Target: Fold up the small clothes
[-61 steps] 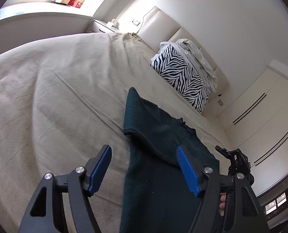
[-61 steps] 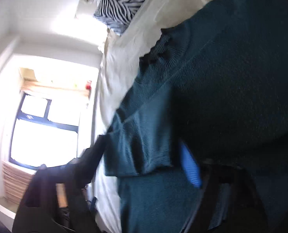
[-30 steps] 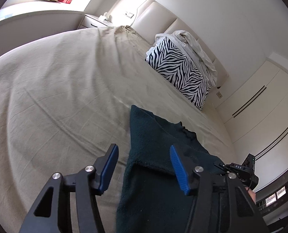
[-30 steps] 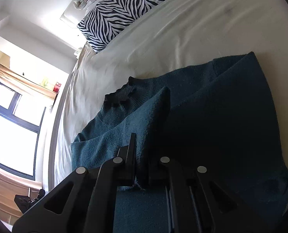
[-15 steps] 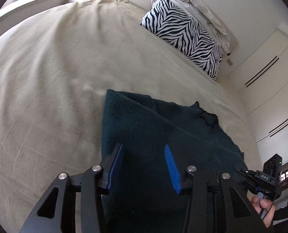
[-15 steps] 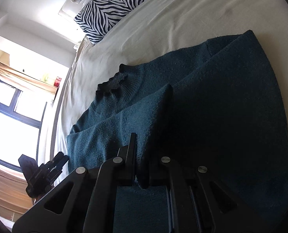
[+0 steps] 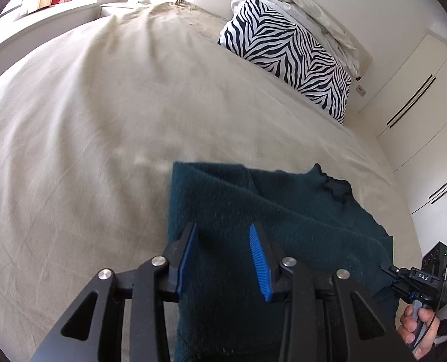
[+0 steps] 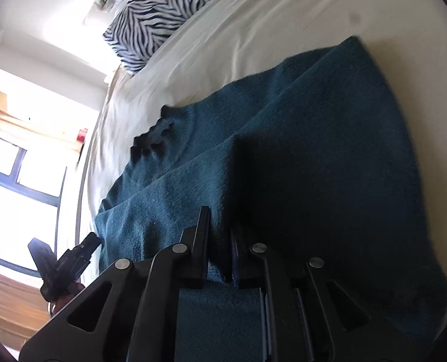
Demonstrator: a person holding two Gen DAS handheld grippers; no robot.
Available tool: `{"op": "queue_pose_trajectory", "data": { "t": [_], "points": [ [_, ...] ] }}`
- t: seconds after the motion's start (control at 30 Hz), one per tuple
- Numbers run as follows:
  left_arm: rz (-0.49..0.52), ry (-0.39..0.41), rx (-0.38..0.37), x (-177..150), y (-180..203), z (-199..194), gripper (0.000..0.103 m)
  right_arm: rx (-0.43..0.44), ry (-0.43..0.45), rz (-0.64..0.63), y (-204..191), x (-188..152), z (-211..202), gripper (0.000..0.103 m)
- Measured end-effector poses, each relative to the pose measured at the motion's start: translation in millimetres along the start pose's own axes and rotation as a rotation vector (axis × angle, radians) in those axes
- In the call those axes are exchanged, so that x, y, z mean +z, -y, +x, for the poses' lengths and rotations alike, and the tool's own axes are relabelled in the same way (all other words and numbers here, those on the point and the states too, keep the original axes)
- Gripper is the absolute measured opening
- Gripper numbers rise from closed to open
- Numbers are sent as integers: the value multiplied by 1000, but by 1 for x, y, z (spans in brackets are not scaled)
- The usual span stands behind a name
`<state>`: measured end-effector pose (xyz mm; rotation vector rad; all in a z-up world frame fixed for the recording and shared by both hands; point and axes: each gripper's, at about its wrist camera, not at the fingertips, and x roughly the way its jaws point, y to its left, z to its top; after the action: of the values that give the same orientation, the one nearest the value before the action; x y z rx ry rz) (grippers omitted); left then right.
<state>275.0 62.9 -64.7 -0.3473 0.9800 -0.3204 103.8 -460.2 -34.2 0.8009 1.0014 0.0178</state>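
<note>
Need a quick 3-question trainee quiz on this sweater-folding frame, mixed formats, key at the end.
1. True or false: the left gripper is clamped on the teal sweater.
2. Multiple choice: what do the right gripper jaws pinch? A) the zebra pillow B) a fold of the sweater C) the bedsheet
3. Fill in: the zebra pillow lies at the ____ end of the bed, apart from the sweater.

Key:
1. False; its jaws stand open over the sweater.
2. B
3. Headboard
</note>
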Motion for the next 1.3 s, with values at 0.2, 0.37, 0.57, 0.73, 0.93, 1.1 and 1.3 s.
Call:
{"op": "queue_pose_trajectory", "data": {
  "t": [0.2,0.37,0.57,0.73,0.93,1.1,1.3],
  "points": [
    [11,-30,32,3,-7,19,37,37,65,-54,-20,5,-15,12],
    [-52,14,-16,13,-17,10,37,143,-11,-110,-41,-4,12,12],
    [-78,-29,-41,28,-24,31,37,197,-74,-41,-25,-13,48,12],
    [-72,-37,-78,13,-25,19,38,245,-69,-13,-15,-19,41,12],
    [30,-41,-69,-35,-10,-11,41,257,-44,-13,-7,-37,27,12],
    [33,-67,-69,-81,-14,-46,51,241,-70,-1,4,-54,4,17],
    [-29,-33,-111,-145,-24,-125,66,229,40,-45,14,-95,-73,73]
  ]
}}
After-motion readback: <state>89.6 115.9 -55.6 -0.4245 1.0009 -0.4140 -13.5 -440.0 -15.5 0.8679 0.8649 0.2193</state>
